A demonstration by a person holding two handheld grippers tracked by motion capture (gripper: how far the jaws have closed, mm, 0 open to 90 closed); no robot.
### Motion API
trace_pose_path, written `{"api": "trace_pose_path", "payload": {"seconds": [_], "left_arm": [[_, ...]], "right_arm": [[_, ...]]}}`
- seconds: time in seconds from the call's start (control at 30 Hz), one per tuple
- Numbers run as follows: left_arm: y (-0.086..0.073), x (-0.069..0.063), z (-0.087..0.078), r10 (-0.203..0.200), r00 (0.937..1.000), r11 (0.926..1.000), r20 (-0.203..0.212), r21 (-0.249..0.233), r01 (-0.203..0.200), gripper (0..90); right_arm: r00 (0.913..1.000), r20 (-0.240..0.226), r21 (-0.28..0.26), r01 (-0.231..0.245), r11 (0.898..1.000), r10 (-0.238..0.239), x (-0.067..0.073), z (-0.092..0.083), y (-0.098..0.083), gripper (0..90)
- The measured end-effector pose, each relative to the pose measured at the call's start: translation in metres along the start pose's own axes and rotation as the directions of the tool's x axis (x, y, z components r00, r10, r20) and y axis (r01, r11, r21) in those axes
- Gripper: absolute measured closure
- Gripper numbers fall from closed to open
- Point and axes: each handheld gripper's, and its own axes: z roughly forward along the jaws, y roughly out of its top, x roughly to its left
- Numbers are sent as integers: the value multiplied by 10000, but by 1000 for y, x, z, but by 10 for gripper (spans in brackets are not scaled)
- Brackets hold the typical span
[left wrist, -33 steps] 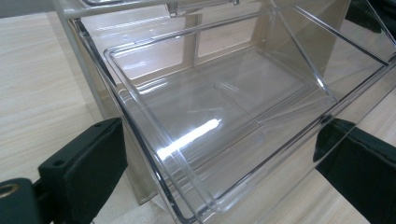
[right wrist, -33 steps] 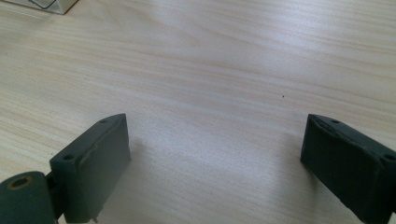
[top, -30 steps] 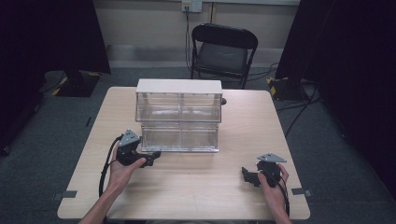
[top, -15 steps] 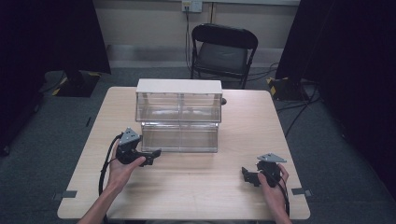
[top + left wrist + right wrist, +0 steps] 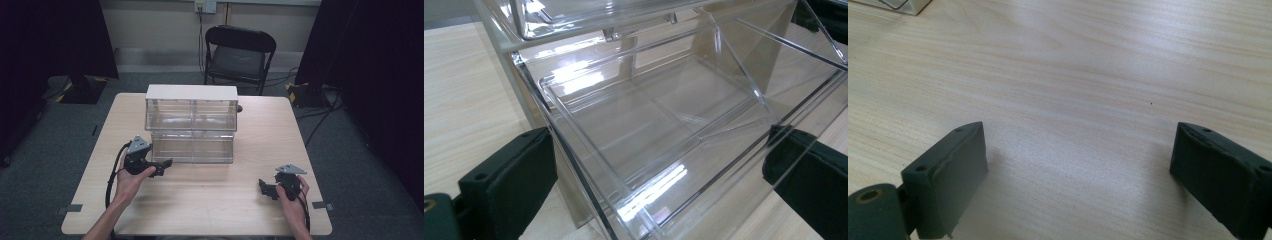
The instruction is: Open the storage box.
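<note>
1. In the high view the wooden table is evenly lit from above, while the floor and the curtains around it fall off into dark.
2. That view is soft and grainy; fine detail is smeared.
3. The clear plastic drawer box at the middle of the table catches pale glare on its front panels.
4. In the left gripper view, white highlights streak the box's drawer walls and reflections muddle its edges.
5. In the right gripper view the table is bright, with a sheen towards the far edge; soft shadows lie beside the near, slightly blurred jaws.
</note>
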Motion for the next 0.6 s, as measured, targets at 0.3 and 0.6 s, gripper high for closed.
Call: {"api": "trace_pose_path", "payload": {"seconds": [0.3, 0.6], "left_arm": [[2, 1, 1, -78, 10000, 10000, 8, 24, 78, 11], [5, 0, 4, -191, 9997, 9998, -150, -34, 191, 0]], "right_arm": [[10000, -1, 1, 0, 10000, 0, 0, 0, 0, 73], [10000, 5, -6, -9, 10000, 9, 0, 0, 0, 73]]}}
